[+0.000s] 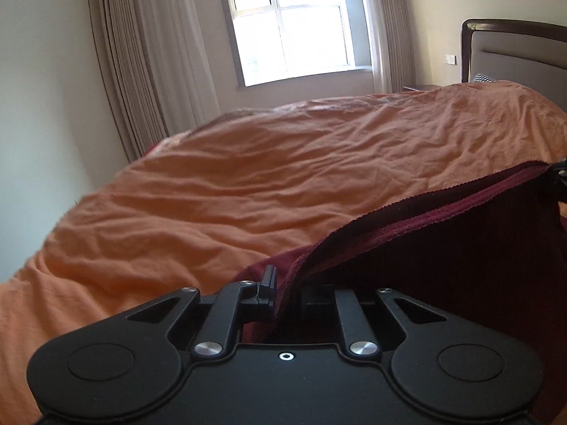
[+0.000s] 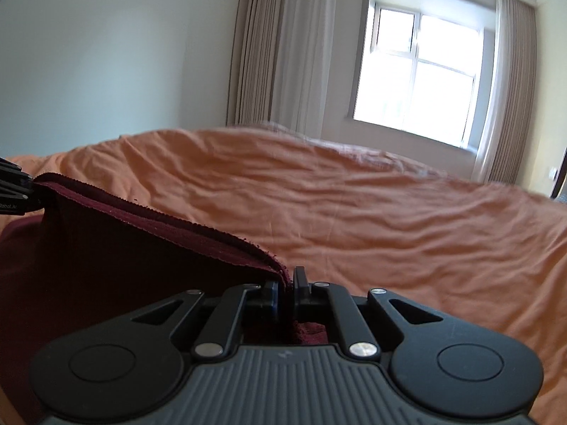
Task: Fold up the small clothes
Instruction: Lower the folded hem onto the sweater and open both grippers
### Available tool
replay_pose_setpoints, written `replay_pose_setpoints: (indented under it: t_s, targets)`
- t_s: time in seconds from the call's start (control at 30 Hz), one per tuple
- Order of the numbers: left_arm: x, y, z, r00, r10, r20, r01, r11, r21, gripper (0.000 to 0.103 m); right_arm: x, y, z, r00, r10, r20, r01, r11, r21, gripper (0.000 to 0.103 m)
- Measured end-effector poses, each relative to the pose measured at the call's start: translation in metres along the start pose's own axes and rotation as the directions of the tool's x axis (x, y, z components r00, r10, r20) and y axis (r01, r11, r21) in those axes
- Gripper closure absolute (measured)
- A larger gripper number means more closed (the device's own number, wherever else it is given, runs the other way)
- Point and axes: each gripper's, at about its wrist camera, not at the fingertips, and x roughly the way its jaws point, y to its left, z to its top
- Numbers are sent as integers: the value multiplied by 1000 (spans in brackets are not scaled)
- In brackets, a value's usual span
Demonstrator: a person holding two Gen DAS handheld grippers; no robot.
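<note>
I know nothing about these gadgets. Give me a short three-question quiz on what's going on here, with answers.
1. True or false: both tongs, the left tongs and the right tongs, pinch the dark red garment.
2. What colour is the bedcover under it?
A. blue
B. orange
C. white
3. Fill in: the garment's top edge is stretched ____ the two tongs.

Key
1. True: each is shut on the garment's edge.
2. B
3. between
</note>
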Motion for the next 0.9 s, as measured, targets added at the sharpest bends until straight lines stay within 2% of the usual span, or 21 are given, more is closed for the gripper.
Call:
replay_pose_setpoints:
  t_s: [0.1, 0.17, 0.23, 0.3, 0.33, 0.37, 0.4, 0.43, 0.47, 0.57, 0.63, 0.77, 0.9]
  targets:
    - [7, 3, 2, 1000, -30, -9, 30, 999, -14, 85, 15, -1, -5, 999, 8, -37, -8, 1000, 2, 94]
    - [10, 4, 4, 999, -48, -14, 48, 998, -28, 80, 20, -1, -10, 999, 11, -52, -10, 1000, 10, 93]
    - [15, 9, 5, 998, -62, -27, 60, 997, -57, 70, 25, -3, -11, 998, 13, -60, -11, 1000, 25, 89]
    - [19, 15, 6, 996, -77, -34, 74, 992, -98, 52, 28, -5, -12, 998, 19, -63, -17, 999, 42, 83]
    - [21, 18, 6, 995, -90, -38, 85, 989, -120, 49, 29, -6, -11, 998, 19, -64, -16, 999, 48, 72]
    - [21, 21, 6, 994, -100, -34, 94, 985, -141, 44, 29, -8, -12, 998, 16, -61, -12, 998, 54, 58]
    - [21, 23, 5, 994, -107, -25, 101, 982, -159, 39, 30, -10, -13, 998, 16, -54, -13, 998, 60, 49]
    - [21, 26, 4, 994, -111, -17, 107, 979, -171, 36, 29, -12, -13, 999, 13, -48, -10, 998, 68, 32]
    - [20, 27, 3, 994, -108, -11, 104, 979, -177, 29, 27, -14, -14, 999, 8, -40, -5, 997, 80, 20]
    - [15, 31, -3, 998, -63, -3, 62, 980, -188, 22, 15, -19, -17, 1000, -14, -11, 15, 994, 108, 4]
    - [10, 33, -8, 999, -45, -1, 44, 980, -196, 20, 5, -23, -22, 999, -33, 0, 33, 992, 126, 0]
    - [-6, 35, -25, 1000, 5, 22, 0, 976, -218, 10, -11, -25, -39, 999, -44, -14, 45, 988, 147, 0]
    - [-16, 29, -47, 998, 45, 44, -36, 981, -189, 9, -22, -20, -60, 997, -67, -23, 70, 989, 132, 0]
